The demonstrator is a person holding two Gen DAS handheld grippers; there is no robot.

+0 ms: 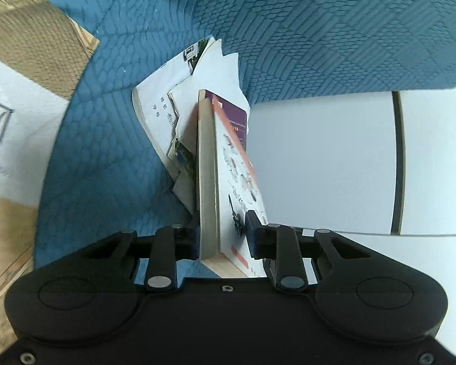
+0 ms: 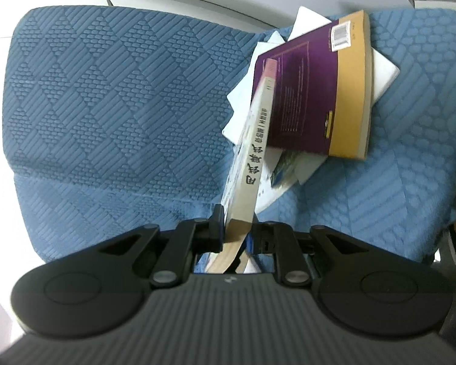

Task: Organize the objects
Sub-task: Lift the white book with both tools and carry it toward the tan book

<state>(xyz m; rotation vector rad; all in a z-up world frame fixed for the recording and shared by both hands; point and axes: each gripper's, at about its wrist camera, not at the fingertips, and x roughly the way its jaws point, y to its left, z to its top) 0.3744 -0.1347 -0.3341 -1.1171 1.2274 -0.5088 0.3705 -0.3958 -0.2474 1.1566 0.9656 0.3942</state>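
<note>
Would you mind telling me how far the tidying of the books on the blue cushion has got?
Done: a purple book already lies on loose papers on the blue cushion. In hand: both the left hand-held gripper and the right hand-held gripper are shut on a white book, held on edge above the pile. Left: laying it down and squaring the skewed papers.

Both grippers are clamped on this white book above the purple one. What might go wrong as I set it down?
1. The white book is pinched only at its near end by the left gripper and right gripper, so it may sag or twist out.
2. The purple book lies skewed on loose papers; added weight might shift the pile.
3. The pile lies on the soft blue cushion, near its edge in the left wrist view, so it could slide off.
</note>
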